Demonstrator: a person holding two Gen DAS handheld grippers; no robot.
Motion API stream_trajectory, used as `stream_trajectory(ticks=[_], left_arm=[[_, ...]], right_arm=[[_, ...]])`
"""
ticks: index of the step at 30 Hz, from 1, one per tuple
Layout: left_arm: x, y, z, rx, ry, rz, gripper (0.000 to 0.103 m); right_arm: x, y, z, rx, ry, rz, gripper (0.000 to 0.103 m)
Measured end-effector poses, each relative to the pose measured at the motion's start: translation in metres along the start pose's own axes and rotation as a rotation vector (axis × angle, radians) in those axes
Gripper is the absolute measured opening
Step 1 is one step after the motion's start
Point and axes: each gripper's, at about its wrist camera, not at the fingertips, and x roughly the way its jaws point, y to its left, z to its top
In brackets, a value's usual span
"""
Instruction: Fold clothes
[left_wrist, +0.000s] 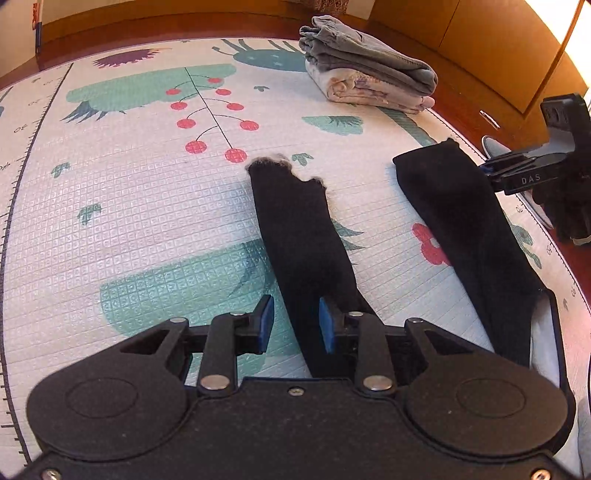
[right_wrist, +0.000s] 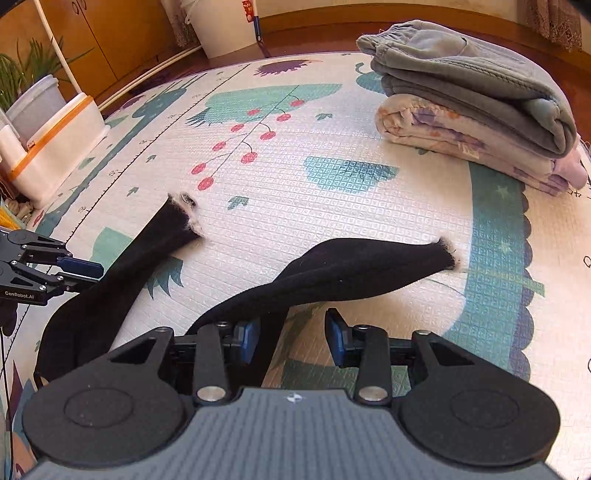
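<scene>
Both grippers, left gripper (left_wrist: 291, 325) and right gripper (right_wrist: 291, 341), are hovering with fingers apart over black leggings (left_wrist: 295, 236); each should be closing squarely on one leg.

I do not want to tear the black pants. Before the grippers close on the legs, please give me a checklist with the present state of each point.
1. Left gripper open: ok, its pads stand apart.
2. Left leg between its pads: ok, the cloth runs through the gap, against the right pad.
3. Right gripper open: ok.
4. Right leg between its pads: partly ok; the cloth lies by the left pad, the rest of the gap shows mat.
5. Legs flat: not ok, the right leg is twisted.
6. Folded stack clear of the legs: ok, it sits apart at the far edge.
</scene>
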Motion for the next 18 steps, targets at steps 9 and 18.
stream_trajectory(ticks=[9, 18], left_arm=[[0.031, 0.016, 0.020, -0.081, 0.013, -0.047, 0.026], [0.011, 0.019, 0.019, -0.245, -0.021, -0.052, 0.004]], right_arm=[[0.040, 0.012, 0.015, 0.053, 0.000, -0.094, 0.047], [0.052, 0.040, 0.020, -0.048, -0.006, -0.093, 0.016]])
